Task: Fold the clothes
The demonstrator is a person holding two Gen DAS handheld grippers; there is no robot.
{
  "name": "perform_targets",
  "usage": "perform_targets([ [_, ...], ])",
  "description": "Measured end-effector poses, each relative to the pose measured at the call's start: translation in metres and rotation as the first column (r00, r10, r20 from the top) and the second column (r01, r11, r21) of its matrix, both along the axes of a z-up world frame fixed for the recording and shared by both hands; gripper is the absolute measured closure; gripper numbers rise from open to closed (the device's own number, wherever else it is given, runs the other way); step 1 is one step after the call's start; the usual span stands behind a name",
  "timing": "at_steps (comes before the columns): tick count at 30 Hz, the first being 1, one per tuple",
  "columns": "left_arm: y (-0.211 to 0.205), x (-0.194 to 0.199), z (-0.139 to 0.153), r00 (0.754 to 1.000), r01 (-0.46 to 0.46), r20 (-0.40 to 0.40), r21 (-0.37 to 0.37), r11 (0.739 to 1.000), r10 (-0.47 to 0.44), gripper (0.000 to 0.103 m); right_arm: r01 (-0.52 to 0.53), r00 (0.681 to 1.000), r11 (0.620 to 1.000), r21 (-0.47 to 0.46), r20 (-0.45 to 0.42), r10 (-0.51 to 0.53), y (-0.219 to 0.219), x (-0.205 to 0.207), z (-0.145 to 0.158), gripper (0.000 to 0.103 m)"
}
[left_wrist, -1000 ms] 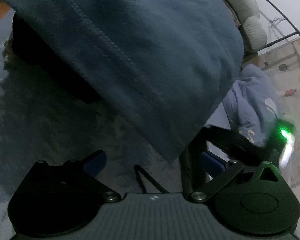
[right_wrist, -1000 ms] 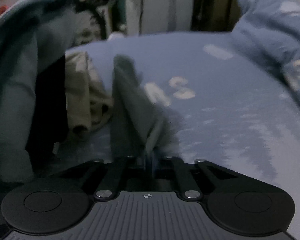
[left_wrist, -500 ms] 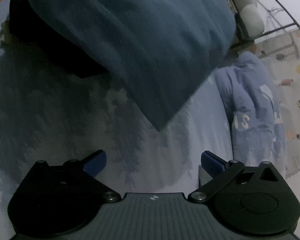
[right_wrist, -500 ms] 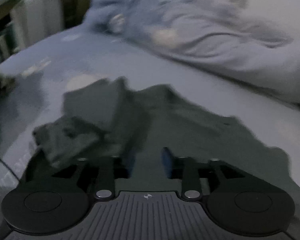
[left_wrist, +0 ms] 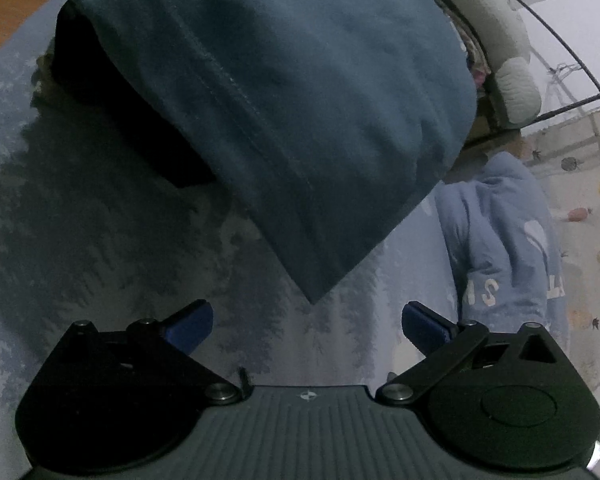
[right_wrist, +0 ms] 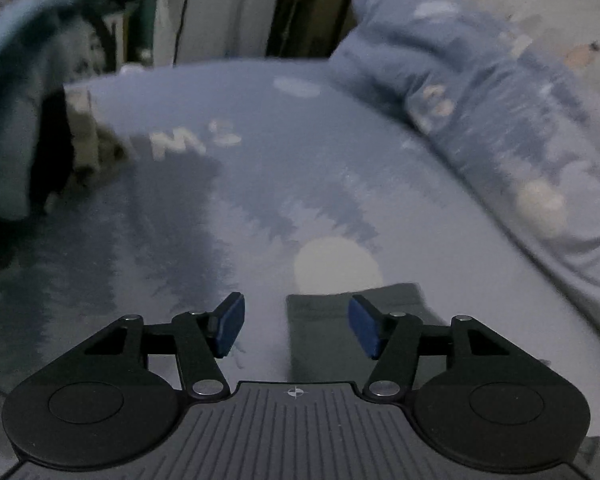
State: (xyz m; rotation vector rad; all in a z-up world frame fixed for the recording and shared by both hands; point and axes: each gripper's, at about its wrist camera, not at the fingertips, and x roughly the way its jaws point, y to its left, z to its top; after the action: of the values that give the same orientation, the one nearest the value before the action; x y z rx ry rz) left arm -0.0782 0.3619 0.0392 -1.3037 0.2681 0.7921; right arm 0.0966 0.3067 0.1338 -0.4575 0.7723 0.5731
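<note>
Hanging over the bed (left_wrist: 112, 240), a teal garment (left_wrist: 300, 112) fills the upper part of the left wrist view, its lowest corner pointing down toward the left claw (left_wrist: 307, 325) without touching it. Left claw: blue pads (left_wrist: 190, 326) stand wide apart, nothing between them, only the printed sheet beneath. A dark item (left_wrist: 112, 92) lies on the sheet behind the garment, toward the bed's far left. A light blue quilt (left_wrist: 504, 240) with pale lettering is bunched along the bed's right edge; beyond it, a patterned floor (left_wrist: 592, 200) and a metal frame (left_wrist: 564, 76).

Right wrist view, blurred: right claw (right_wrist: 296, 327) has just been opening; its pads (right_wrist: 230, 326) now stand apart. A folded grey-green cloth (right_wrist: 320, 332) lies flat on the sheet below, its left edge between the pads, the rest under the right-hand pad; neither pad presses on it. The quilt (right_wrist: 480, 112) lies along the right edge, and the teal garment (right_wrist: 16, 92) hangs at far left beside a beige item (right_wrist: 88, 148).
</note>
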Motion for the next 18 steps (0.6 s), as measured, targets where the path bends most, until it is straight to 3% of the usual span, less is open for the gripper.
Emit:
perform_targets([
  [3,0.0,0.001,-0.001,1.0,0.01,-0.001,-0.016,1.0,-0.01,0.0,0.012,1.0,0.998,-0.055,-0.011,-0.013,0.012,0.015,-0.018,0.042],
  [6,-0.002,-0.001,-0.002,1.0,0.021,0.0,-0.019,1.0,-0.021,0.0,0.066,0.997,0.997,-0.05,-0.039,-0.068,0.006,0.028,-0.032,0.048],
  [8,-0.001,-0.002,-0.002,1.0,0.019,0.003,-0.022,1.0,-0.019,0.0,0.097,0.993,0.995,-0.021,-0.065,-0.098,-0.001,0.033,-0.037,0.068],
  [9,-0.001,-0.003,-0.002,1.0,0.019,0.004,-0.023,1.0,-0.019,0.0,0.102,0.992,0.995,0.001,-0.077,-0.102,-0.006,0.032,-0.037,0.089],
  [10,-0.002,-0.004,-0.002,1.0,0.02,0.005,-0.021,1.0,-0.02,0.0,0.123,0.99,0.992,0.006,-0.064,-0.122,-0.01,0.031,-0.034,0.095],
  [11,-0.002,-0.004,-0.002,1.0,0.023,0.007,-0.019,1.0,-0.023,0.0,0.144,0.988,0.99,0.011,-0.052,-0.143,-0.014,0.031,-0.031,0.095],
  [18,-0.004,0.003,0.0,0.992,0.1,0.074,-0.018,0.995,-0.098,0.0,0.203,0.973,0.929,0.309,0.043,-0.227,-0.074,0.015,0.078,0.095],
])
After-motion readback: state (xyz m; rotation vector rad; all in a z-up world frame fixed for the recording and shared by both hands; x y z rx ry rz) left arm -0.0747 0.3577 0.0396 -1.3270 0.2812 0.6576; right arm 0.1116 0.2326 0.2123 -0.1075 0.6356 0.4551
